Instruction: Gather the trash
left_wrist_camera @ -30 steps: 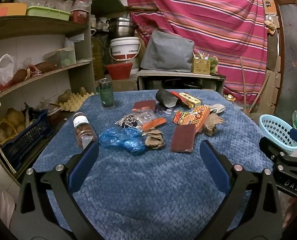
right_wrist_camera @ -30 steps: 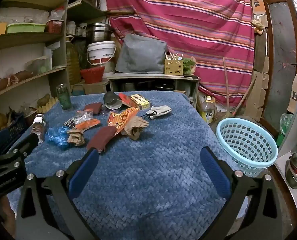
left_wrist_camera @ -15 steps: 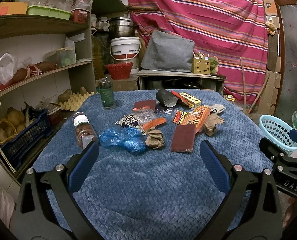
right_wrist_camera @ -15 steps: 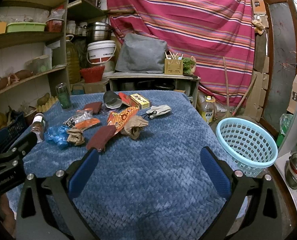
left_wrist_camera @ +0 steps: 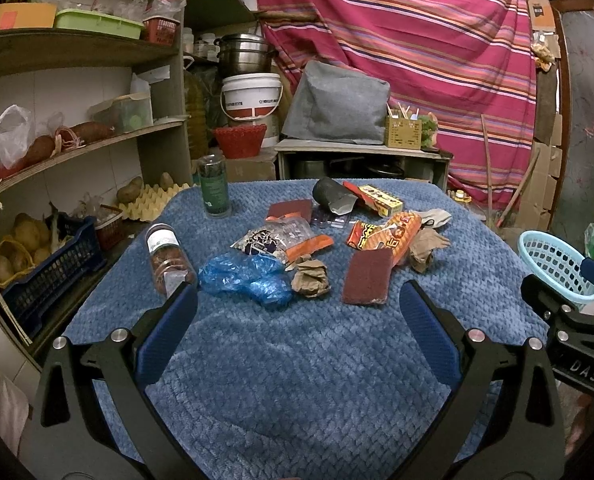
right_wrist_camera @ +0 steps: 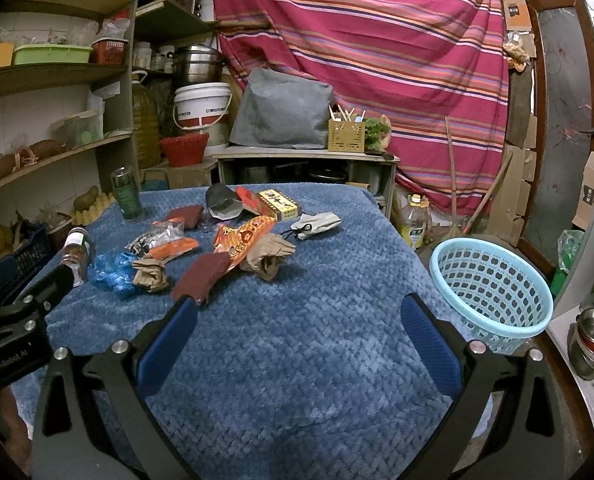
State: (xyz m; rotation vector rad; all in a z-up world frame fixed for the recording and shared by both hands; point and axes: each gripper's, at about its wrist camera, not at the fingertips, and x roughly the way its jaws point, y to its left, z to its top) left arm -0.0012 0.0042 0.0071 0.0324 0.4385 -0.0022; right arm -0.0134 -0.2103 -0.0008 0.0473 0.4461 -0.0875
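Note:
Trash lies in a loose pile on the blue blanket-covered table (left_wrist_camera: pixel 297 380): a blue plastic bag (left_wrist_camera: pixel 245 278), a crumpled brown paper (left_wrist_camera: pixel 311 279), a maroon pad (left_wrist_camera: pixel 367 276), an orange snack wrapper (left_wrist_camera: pixel 389 234), a second brown paper wad (right_wrist_camera: pixel 267 254) and a grey mask (right_wrist_camera: pixel 317 222). A light blue basket (right_wrist_camera: pixel 491 288) stands at the table's right edge. My left gripper (left_wrist_camera: pixel 297 312) is open and empty, short of the pile. My right gripper (right_wrist_camera: pixel 297 316) is open and empty, to the right, near the basket.
A clear jar (left_wrist_camera: pixel 167 256) lies on its side at the left, and a green bottle (left_wrist_camera: pixel 214 186) stands behind it. Shelves (left_wrist_camera: pixel 77 152) with crates and potatoes line the left. A low cabinet (left_wrist_camera: pixel 361 160) and a striped curtain stand behind the table.

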